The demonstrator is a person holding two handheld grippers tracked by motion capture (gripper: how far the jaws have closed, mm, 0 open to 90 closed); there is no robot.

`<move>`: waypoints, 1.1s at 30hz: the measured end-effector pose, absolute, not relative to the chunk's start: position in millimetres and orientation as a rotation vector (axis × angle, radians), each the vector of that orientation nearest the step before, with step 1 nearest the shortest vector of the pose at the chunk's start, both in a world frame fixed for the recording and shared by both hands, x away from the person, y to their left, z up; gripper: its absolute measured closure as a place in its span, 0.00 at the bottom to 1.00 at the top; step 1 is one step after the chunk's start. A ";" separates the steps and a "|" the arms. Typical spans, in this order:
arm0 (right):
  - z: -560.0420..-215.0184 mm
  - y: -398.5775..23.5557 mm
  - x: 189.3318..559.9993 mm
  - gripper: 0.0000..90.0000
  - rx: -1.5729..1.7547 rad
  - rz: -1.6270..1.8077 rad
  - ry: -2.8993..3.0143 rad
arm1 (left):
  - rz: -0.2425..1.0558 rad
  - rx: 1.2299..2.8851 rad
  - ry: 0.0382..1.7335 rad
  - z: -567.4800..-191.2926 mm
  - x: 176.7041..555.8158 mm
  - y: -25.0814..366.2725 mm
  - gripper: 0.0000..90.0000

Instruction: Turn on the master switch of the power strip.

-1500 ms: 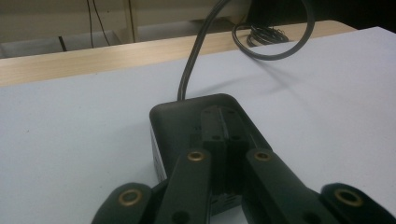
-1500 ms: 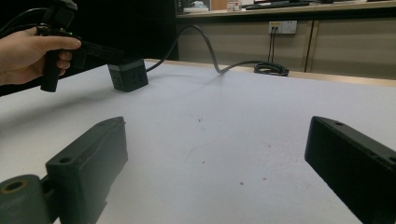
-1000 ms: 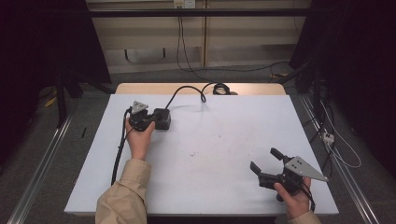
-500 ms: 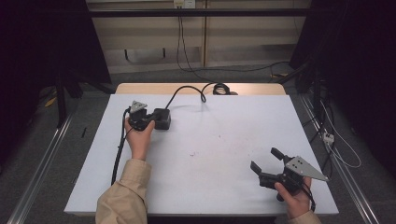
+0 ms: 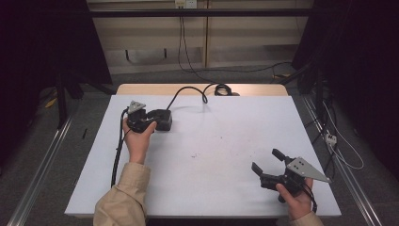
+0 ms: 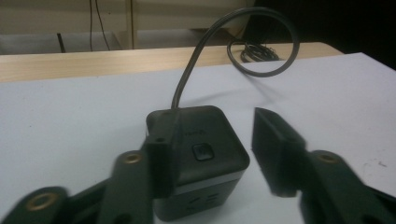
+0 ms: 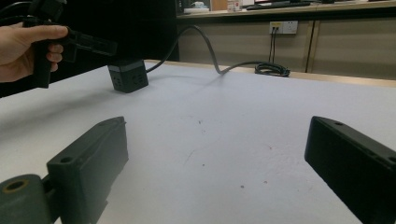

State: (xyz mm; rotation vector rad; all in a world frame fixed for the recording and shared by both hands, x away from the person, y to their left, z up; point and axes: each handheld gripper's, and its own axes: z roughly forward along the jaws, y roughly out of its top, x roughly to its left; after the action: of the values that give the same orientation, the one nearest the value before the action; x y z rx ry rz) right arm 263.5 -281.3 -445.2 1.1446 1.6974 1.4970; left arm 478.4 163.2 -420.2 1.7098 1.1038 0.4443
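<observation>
A black cube-shaped power block (image 5: pixel 164 123) with a button on top (image 6: pixel 201 151) sits at the table's far left. Its cable (image 5: pixel 188 89) runs back to a coil. My left gripper (image 5: pixel 153 118) is at the block and its jaws have just been opening. In the left gripper view the block (image 6: pixel 201 140) stands between the jaws of that gripper (image 6: pixel 215 128). One jaw lies along the block's side and the other stands clear of it. My right gripper (image 5: pixel 267 160) rests near the front right corner, open (image 7: pixel 215 140) with bare table between its jaws.
The white table top (image 5: pixel 226 141) ends at a wooden strip (image 5: pixel 254 89) at the back, where the cable's coil (image 5: pixel 222 88) lies. Dark curtains flank both sides. Floor cables (image 5: pixel 339 141) trail to the right of the table.
Both hands and the block keep their places. The high view is too coarse to show any difference in the left jaws' spread.
</observation>
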 end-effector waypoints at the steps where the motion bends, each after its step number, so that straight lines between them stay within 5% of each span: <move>1: -445.1 -280.7 263.7 0.06 1.149 1.499 1.697 | 0.431 1.710 1.102 -419.0 477.5 164.2 0.54; 21: -444.9 -277.9 266.6 0.06 1.139 1.502 1.707 | 0.372 1.752 1.038 -416.2 454.4 173.9 0.18; 33: -444.1 -280.0 264.6 0.06 1.136 1.501 1.709 | 0.326 1.771 0.972 -417.8 429.6 178.8 0.13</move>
State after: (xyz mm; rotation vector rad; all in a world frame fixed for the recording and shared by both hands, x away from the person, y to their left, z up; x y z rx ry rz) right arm 264.6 -280.0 -444.1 1.1356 1.7087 1.5005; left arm 429.6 178.8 -417.8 1.7707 0.9720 0.3259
